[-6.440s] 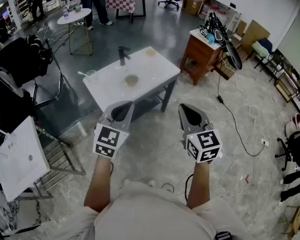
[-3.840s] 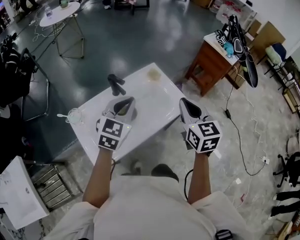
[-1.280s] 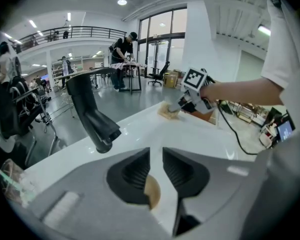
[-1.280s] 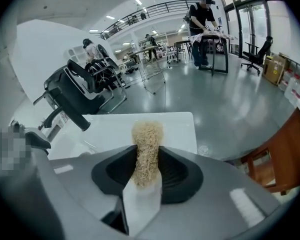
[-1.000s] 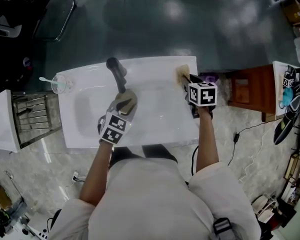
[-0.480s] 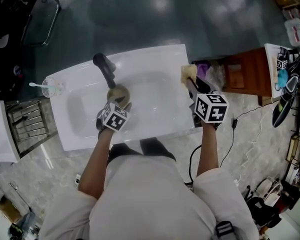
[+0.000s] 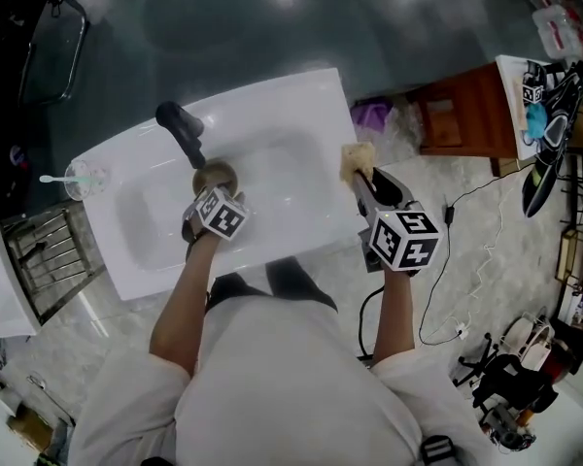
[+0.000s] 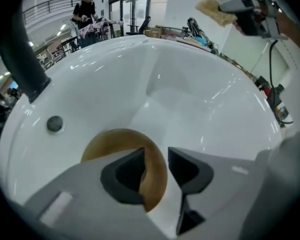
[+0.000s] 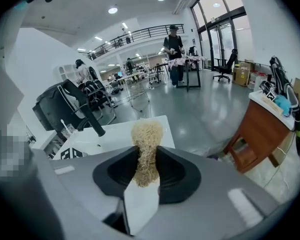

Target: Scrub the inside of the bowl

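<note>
A brown bowl (image 7: 214,174) lies in the white sink basin (image 7: 282,163), below the black faucet (image 7: 180,129). My left gripper (image 7: 212,188) reaches down over it. In the left gripper view the bowl (image 8: 110,144) has its rim between the jaws of the left gripper (image 8: 156,156). The rim rests by the left jaw and white basin shows before the right one, so the jaws stand open. My right gripper (image 7: 359,177) hovers at the sink's right edge, shut on a tan fibre scrubber (image 7: 354,160). The scrubber (image 9: 146,134) sticks up from the right gripper (image 9: 147,156).
A round drain (image 8: 54,123) sits in the basin wall near the faucet. A glass with a spoon (image 7: 81,178) stands on the sink's left corner. A wooden cabinet (image 7: 466,110) is right of the sink. Cables run across the floor on the right.
I have walked up to the sink. The left gripper has come down over the bowl in the basin. The right gripper has lifted the scrubber off the sink's right corner.
</note>
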### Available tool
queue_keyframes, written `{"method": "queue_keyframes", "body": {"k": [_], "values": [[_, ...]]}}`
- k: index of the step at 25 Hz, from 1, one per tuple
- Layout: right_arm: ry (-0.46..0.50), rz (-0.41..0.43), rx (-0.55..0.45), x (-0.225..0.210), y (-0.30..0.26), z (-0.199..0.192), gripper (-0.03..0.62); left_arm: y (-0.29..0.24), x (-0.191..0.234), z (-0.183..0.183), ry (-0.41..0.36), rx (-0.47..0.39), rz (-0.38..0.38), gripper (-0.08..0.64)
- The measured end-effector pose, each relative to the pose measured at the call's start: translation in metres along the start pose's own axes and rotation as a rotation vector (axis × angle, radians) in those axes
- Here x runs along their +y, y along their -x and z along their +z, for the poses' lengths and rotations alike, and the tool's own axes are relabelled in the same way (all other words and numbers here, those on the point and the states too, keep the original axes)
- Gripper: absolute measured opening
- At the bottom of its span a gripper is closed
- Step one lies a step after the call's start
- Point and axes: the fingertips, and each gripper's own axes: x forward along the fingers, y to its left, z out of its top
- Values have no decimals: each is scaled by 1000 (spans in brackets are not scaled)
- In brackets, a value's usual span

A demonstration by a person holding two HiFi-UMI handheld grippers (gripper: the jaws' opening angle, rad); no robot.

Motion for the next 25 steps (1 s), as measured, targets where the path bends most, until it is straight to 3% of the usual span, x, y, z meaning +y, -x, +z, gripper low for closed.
{"method": "queue_keyframes", "body": {"k": [6, 12, 25], "values": [[-26, -1, -2, 10, 11, -12, 114, -7, -2, -4, -6, 20, -2, 115], [-42, 3, -10, 21, 24, -20, 113, -3, -6, -7, 41, -2, -26, 82], [-57, 20, -31, 80, 47, -36, 115, 50, -12, -17, -39, -84, -54, 12]]}}
